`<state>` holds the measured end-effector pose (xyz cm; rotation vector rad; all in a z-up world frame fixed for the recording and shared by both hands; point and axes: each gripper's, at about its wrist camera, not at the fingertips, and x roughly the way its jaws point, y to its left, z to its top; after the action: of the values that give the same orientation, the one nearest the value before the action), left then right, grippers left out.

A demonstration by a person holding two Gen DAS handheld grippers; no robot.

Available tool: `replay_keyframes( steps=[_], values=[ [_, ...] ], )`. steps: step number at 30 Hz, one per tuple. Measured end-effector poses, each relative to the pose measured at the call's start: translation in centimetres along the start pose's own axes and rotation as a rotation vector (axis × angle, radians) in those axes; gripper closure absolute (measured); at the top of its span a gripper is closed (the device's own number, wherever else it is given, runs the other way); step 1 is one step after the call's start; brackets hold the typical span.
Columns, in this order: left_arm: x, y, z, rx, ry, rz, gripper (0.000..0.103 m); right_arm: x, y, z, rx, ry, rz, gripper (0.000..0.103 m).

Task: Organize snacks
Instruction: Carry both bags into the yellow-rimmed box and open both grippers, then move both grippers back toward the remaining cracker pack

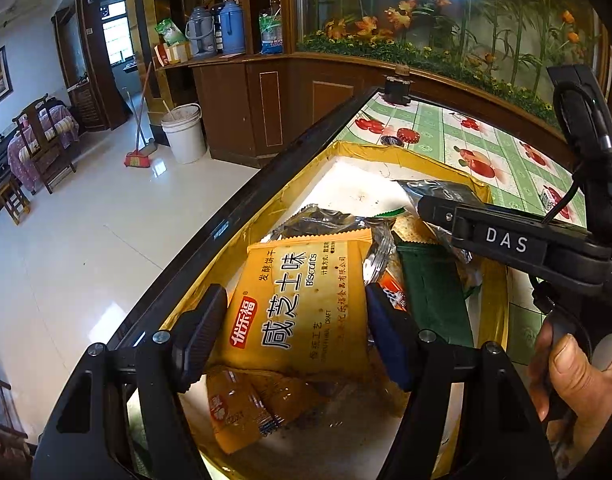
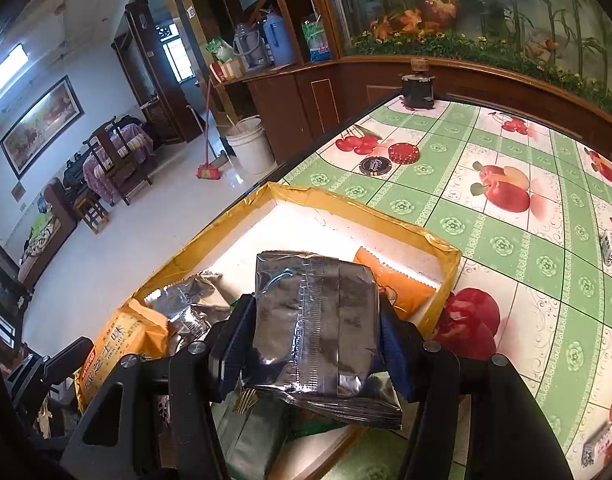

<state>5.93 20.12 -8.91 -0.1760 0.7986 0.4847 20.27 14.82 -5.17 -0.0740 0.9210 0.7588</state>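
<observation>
left wrist view: the left tongs (image 1: 295, 334) are clamped on an orange biscuit packet (image 1: 301, 300), one pad on each long edge, held over a shallow box (image 1: 496, 312) with yellow-taped walls and a white floor. the box sits on a table (image 1: 438, 128) covered in a green-checked fruit cloth. under the packet lie smaller orange sachets (image 1: 241, 408), a green packet (image 1: 434, 292) and crumpled silver wrappers (image 1: 330, 220). the right tongs (image 1: 446, 210) reach in from the right, and a hand (image 1: 574, 376) grips their handle.

right wrist view: the right tongs (image 2: 312, 326) are clamped on a silver foil packet (image 2: 318, 320), lifted above the same box (image 2: 446, 276). beyond it, an orange packet (image 2: 398, 280) lies on the box floor. at lower left the biscuit packet (image 2: 117, 348) shows again, with what seems to be the left tongs, dim and partly cut off. two round caps (image 2: 390, 160) lie on the table (image 2: 486, 216).
</observation>
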Motion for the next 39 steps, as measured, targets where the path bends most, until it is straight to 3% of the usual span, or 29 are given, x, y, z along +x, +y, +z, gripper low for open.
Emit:
replay_keyframes(
  steps=[13,18,20,22,39],
  values=[
    [0.1,-0.1,0.1,-0.009,0.012,-0.011,0.033,0.8,0.1,0.1,0.006,0.014,-0.003,0.040],
    [-0.2,0.0,0.2,-0.005,0.008,-0.002,0.032,0.0,-0.2,-0.1,0.030,0.005,-0.002,0.034],
    [-0.6,-0.1,0.1,-0.005,-0.002,0.002,0.027,-0.7,-0.4,-0.1,0.042,-0.004,0.004,0.022],
    [-1.1,-0.2,0.1,-0.003,-0.022,-0.002,0.026,-1.6,-0.5,-0.2,0.043,-0.023,0.003,0.018],
    [-4.5,-2.3,0.2,0.038,-0.107,0.000,0.022,-8.4,-3.2,-2.2,0.106,-0.108,0.015,0.016]
  ],
)
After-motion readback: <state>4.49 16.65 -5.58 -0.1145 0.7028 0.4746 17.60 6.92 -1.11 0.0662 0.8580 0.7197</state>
